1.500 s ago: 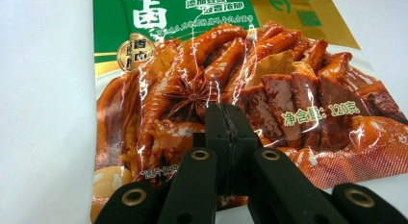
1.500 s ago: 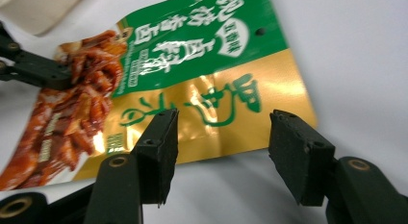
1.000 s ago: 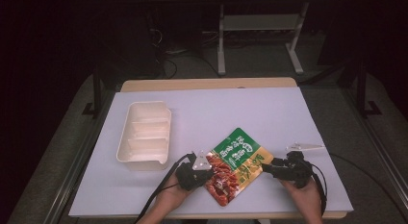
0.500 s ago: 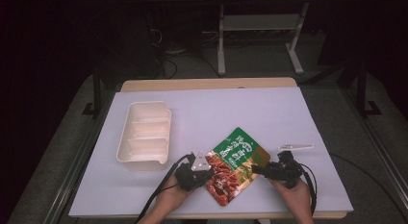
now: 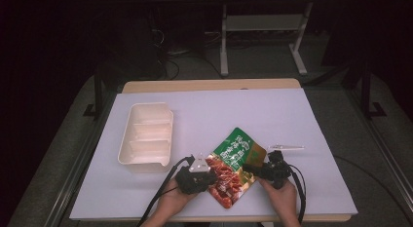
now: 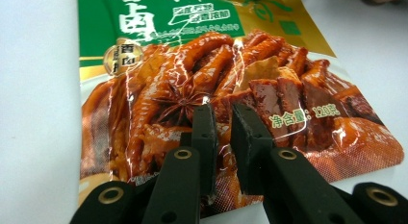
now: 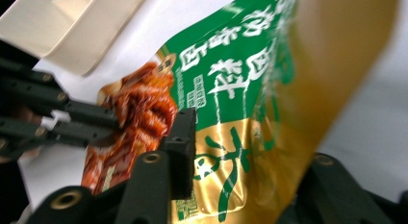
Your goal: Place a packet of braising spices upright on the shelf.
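- The snack pouch [image 5: 235,163] lies near the desk's [image 5: 292,120] front edge, between both tools.
- Left tool [image 5: 207,174]: its jaws have just been opening, narrowly parted over the pouch's red end.
- Right tool [image 5: 249,167]: its jaws have just been closing astride the gold edge, not clamped.
- Farther left, the white divided tray [image 5: 146,134] sits bare; open desk beyond.

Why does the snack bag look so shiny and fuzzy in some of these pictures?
In the left gripper view, white glare streaks glint off the snack bag, though its print stays sharp. In the right gripper view, the bag's gold part is smeared and out of focus. In the high view, the white table is brightly lit while the room behind is dark.
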`<action>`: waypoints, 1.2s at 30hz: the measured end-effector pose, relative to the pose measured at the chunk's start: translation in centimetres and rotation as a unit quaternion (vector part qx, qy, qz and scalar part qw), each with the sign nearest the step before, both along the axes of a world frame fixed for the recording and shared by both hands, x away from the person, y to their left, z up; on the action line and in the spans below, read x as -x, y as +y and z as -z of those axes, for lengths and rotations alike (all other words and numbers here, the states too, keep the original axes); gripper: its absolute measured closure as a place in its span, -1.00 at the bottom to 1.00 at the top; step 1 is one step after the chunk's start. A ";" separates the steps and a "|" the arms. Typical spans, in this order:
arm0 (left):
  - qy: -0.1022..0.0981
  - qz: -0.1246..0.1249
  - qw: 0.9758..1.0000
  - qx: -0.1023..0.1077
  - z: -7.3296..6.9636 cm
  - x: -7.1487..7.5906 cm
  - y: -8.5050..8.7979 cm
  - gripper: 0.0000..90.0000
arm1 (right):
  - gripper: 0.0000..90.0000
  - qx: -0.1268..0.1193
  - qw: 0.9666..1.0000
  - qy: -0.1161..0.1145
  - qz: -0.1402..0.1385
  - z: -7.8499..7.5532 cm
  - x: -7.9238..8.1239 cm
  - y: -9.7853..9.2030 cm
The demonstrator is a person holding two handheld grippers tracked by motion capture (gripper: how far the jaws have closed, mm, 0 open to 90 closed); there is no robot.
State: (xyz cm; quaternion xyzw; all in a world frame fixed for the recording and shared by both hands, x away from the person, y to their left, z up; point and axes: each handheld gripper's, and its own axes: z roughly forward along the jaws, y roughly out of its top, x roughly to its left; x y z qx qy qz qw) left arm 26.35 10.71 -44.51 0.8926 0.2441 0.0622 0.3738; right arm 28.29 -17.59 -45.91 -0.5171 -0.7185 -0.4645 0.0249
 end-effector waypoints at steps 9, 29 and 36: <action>-0.001 0.005 1.000 0.007 0.0 0.2 0.1 0.63 | 0.98 -0.001 1.000 -0.020 0.014 -0.1 0.0 0.1; -0.055 0.027 0.996 0.059 -2.4 4.9 3.4 -0.07 | 1.00 -0.017 0.983 -0.157 -0.098 -9.4 0.3 0.7; -0.065 0.037 0.995 0.073 -2.2 6.2 4.6 -0.23 | 1.00 0.026 0.971 -0.194 -0.136 -12.5 0.1 2.6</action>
